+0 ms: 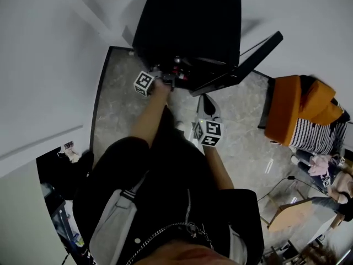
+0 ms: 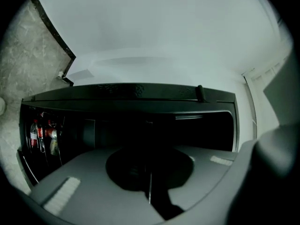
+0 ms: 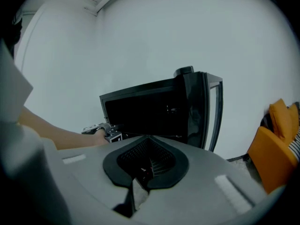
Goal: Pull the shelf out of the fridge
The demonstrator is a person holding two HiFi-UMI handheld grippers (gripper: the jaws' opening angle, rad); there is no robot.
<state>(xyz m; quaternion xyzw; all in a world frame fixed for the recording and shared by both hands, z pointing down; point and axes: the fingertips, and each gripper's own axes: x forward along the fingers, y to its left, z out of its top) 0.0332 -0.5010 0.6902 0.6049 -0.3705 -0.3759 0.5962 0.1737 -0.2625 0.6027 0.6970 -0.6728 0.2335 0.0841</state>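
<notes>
Marble floor, black fridge (image 1: 187,21), left hand-held gripper (image 1: 168,82) at its opening

We see a grey marbled stone floor (image 1: 118,93) edged by a dark skirting strip (image 1: 100,93). On it stands a small black box-shaped fridge (image 1: 187,21), its door (image 1: 242,62) swung open, and, well apart, an orange upholstered seat (image 1: 292,106).

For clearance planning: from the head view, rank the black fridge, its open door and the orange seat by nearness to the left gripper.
1. Black box-shaped fridge: the left gripper is at its opening, top centre.
2. Open black fridge door: just right.
3. Orange cushioned seat: far right.
</notes>
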